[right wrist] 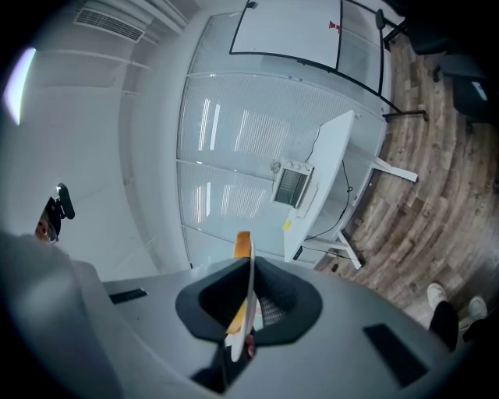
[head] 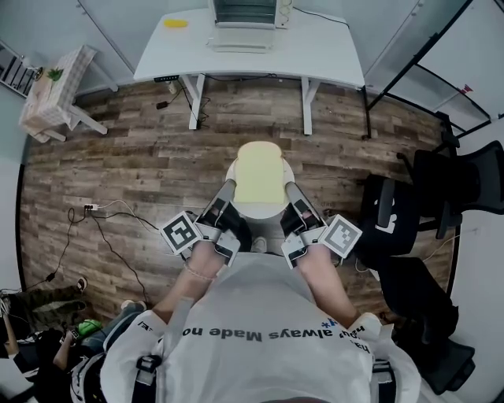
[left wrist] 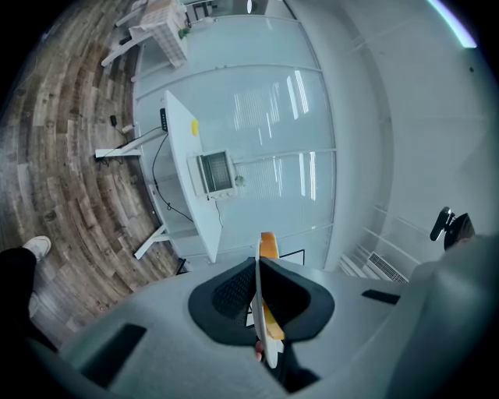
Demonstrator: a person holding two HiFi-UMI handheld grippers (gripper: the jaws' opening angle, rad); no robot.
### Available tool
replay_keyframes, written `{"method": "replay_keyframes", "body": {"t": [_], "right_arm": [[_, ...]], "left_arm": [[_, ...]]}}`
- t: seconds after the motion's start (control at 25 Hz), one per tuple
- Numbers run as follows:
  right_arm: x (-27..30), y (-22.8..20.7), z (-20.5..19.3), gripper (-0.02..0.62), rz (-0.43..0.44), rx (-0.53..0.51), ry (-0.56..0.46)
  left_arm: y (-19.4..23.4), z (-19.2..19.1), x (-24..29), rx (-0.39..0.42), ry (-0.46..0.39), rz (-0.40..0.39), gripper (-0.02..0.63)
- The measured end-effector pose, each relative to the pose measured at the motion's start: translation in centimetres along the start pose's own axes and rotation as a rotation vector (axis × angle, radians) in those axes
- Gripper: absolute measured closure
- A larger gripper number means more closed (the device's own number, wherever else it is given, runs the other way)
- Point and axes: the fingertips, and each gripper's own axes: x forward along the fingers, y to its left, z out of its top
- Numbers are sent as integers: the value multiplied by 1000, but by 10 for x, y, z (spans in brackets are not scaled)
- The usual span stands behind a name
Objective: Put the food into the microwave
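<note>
A slice of bread [head: 260, 173] lies on a white plate [head: 260, 210] that I hold in front of me above the wooden floor. My left gripper [head: 227, 189] is shut on the plate's left rim and my right gripper [head: 290, 190] is shut on its right rim. In the left gripper view the plate [left wrist: 258, 300] stands edge-on between the jaws of the left gripper [left wrist: 261, 290], with the bread crust [left wrist: 267, 245] above. The right gripper view shows the same: the right gripper [right wrist: 248, 300], the plate [right wrist: 249, 292] and the bread [right wrist: 242, 243]. The microwave [head: 244, 12] [left wrist: 216, 173] [right wrist: 293, 185] sits on a white desk [head: 315, 51] far ahead.
A yellow object [head: 176, 23] lies on the desk's left part. A small table with a checked cloth [head: 55, 90] stands at the far left. Black office chairs [head: 441, 189] crowd the right side. Cables and a power strip [head: 90, 208] lie on the floor at left.
</note>
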Motion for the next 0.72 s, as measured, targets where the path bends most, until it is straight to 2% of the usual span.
{"method": "replay_keyframes", "body": {"t": [0.32,0.44,0.6,0.72], "right_arm": [[88,-6,28,572,-25,4,8],[106,-8,30,572,-17,-1,5],[108,-14,28,572,-5,-5,-1],[150,-13,37,572,-14,-11,-1]], "left_arm": [[14,75,54,-8,1,0,589],[18,91,62,2,-1,-8,589],[22,94,62,18,-1,-22,589],[27,132,82,12,4,-24,589]]}}
